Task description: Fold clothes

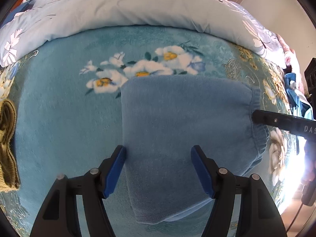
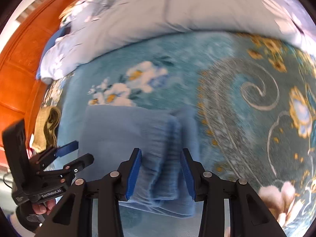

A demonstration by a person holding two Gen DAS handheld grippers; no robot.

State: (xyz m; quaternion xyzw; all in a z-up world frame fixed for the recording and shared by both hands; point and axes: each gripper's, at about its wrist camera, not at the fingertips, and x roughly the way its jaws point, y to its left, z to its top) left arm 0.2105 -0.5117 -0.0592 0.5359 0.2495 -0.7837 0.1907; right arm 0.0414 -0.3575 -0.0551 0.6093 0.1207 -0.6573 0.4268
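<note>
Your folded blue sweater (image 1: 177, 118) lies flat on the teal floral blanket (image 1: 59, 118) covering the bed. Your left gripper (image 1: 158, 169) hangs open over its near edge, gripping nothing. Your right gripper (image 2: 161, 169) stands half open astride the ribbed hem (image 2: 167, 148); whether the pads press it, you cannot tell. A pale duvet (image 1: 138, 6) lies beyond, an olive knit (image 1: 7, 148) at the left, and an orange headboard (image 2: 19, 59).

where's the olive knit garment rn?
The olive knit garment lies crumpled on the teal floral blanket at the left edge of the left wrist view, apart from the folded blue sweater.
</note>
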